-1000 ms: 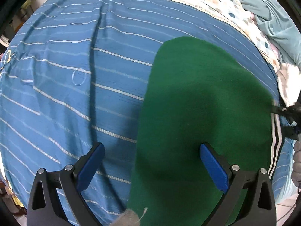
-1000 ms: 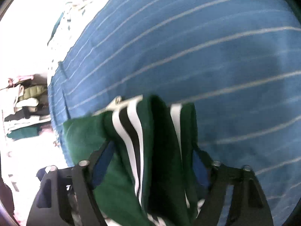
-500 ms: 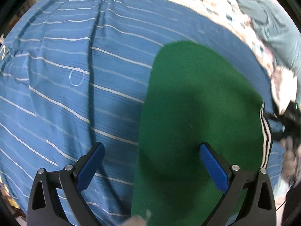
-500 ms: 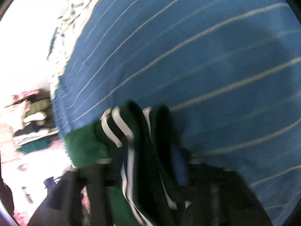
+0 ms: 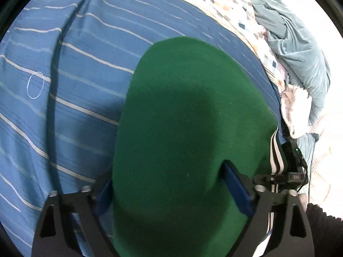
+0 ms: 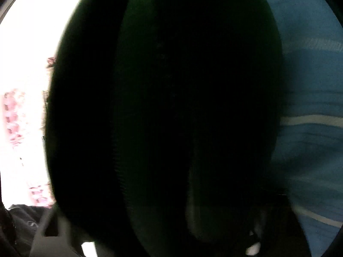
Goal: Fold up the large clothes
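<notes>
A green garment with white and black side stripes lies folded on the blue striped bedsheet. My left gripper has its blue-padded fingers on either side of the garment's near edge, and the cloth fills the gap between them. My right gripper shows at the garment's right striped edge. In the right wrist view the dark green cloth covers nearly the whole frame and hides the fingers.
A patterned quilt and a rumpled grey-blue blanket lie at the far right of the bed. A crease runs down the sheet at left. The bed edge is at right.
My left gripper has moved forward onto the garment, and its fingers have closed inward from wide open. The right gripper has lifted the striped edge, and cloth now covers its camera.
</notes>
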A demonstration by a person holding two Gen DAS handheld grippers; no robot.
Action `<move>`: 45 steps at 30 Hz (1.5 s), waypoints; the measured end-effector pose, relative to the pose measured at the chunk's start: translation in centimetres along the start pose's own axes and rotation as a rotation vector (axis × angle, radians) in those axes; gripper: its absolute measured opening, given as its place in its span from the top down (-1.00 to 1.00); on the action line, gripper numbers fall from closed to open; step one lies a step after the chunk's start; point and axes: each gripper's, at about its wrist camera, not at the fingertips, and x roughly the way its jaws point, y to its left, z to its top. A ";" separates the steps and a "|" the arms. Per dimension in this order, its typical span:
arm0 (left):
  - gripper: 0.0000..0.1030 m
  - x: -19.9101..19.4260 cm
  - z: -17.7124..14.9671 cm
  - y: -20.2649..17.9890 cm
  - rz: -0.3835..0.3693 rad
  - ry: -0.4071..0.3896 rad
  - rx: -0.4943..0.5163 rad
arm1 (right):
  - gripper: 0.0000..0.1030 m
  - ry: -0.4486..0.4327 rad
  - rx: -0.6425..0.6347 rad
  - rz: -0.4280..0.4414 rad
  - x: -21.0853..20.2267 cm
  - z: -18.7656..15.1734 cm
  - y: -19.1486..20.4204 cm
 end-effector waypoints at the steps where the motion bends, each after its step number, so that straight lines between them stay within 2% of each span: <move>1: -0.54 -0.5 0.0 -0.4 -0.001 -0.009 0.007 | -0.04 -0.014 0.001 -0.005 0.1 -0.2 0.3; 3: -0.47 -1.2 0.6 -0.9 -0.006 -0.022 0.017 | 0.11 -0.033 0.005 0.012 0.1 -0.7 1.1; 7: -0.47 -3.6 1.6 -1.9 -0.043 -0.060 0.046 | 0.17 -0.080 0.013 0.090 -0.7 -1.5 3.5; 9: -0.47 -4.3 2.8 -2.7 -0.038 -0.076 0.068 | 0.17 -0.098 -0.006 0.103 -1.1 -1.4 5.2; 13: -0.46 -5.9 5.9 -2.4 -0.074 -0.118 0.057 | 0.18 -0.134 -0.042 0.123 -2.4 0.4 8.5; 16: -0.46 -6.5 9.6 -2.9 -0.091 -0.154 0.065 | 0.18 -0.148 -0.075 0.126 -3.5 2.9 11.2; 21: -0.46 -6.2 17.1 -4.1 -0.113 -0.208 0.078 | 0.18 -0.170 -0.127 0.112 -5.4 9.8 15.8; 25: -0.46 -4.6 25.0 -4.4 -0.120 -0.237 0.091 | 0.18 -0.191 -0.157 0.100 -6.6 17.7 19.0; 29: -0.46 -1.4 33.5 -3.5 -0.074 -0.238 0.134 | 0.18 -0.194 -0.183 0.073 -6.4 27.2 21.6; 33: -0.46 2.7 39.3 -0.3 -0.071 -0.207 0.112 | 0.18 -0.172 -0.196 0.048 -4.9 36.4 22.3; 36: -0.46 7.0 42.5 1.9 -0.024 -0.159 0.103 | 0.18 -0.162 -0.145 0.009 -3.0 42.2 19.8; 37: -0.46 8.3 42.9 2.4 0.019 -0.150 0.121 | 0.18 -0.162 -0.123 -0.014 -1.2 43.1 19.3; 40: -0.51 9.9 42.9 3.1 0.024 -0.137 0.164 | 0.12 -0.167 -0.040 -0.022 -0.4 44.8 15.8; 43: -0.55 9.4 42.1 2.7 0.047 -0.149 0.205 | -0.15 -0.177 -0.062 -0.053 0.3 44.5 14.8; 45: -0.55 8.8 42.2 2.7 0.086 -0.165 0.202 | -0.40 -0.216 -0.058 -0.127 0.2 43.5 15.4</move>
